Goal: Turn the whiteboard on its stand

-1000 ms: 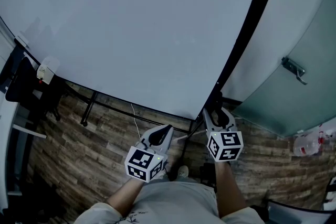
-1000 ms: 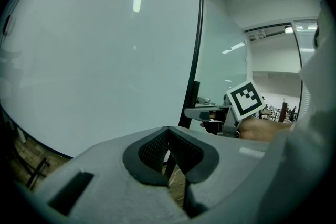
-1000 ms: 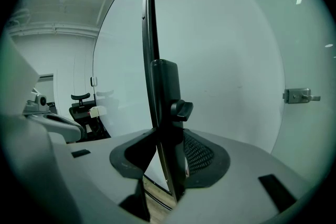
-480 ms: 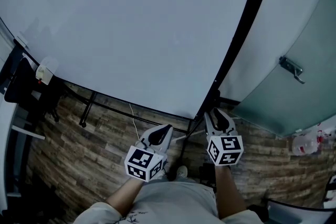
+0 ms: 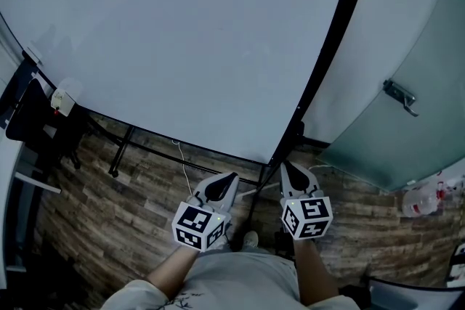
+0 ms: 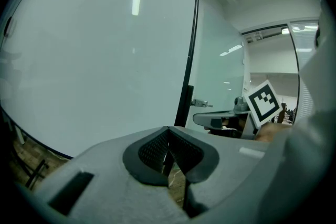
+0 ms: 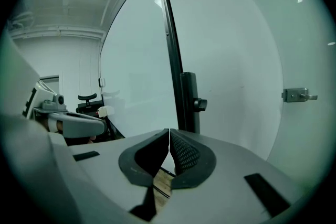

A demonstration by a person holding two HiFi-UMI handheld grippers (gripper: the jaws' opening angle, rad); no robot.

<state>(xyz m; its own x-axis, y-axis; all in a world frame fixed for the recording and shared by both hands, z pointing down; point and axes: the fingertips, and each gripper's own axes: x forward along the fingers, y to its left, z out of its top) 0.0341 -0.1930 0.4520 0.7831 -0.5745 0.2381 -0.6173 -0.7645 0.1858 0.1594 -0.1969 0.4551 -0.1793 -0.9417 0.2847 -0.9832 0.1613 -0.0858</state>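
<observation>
Whiteboard (image 5: 182,40) fills the far left and centre, its lower edge over the wood floor (image 5: 138,192). Left gripper (image 5: 231,176) sits near, below that edge and apart from it, jaws pressed together, empty. Right gripper (image 5: 285,165) sits just short of the black stand post (image 5: 293,136); its jaws have just been closing, tips now meeting, nothing between. Glass door (image 5: 414,33) at far right.

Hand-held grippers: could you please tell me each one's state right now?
Left hand-held gripper: closed, holding nothing.
Right hand-held gripper: jaws just closed, nothing between them.
</observation>
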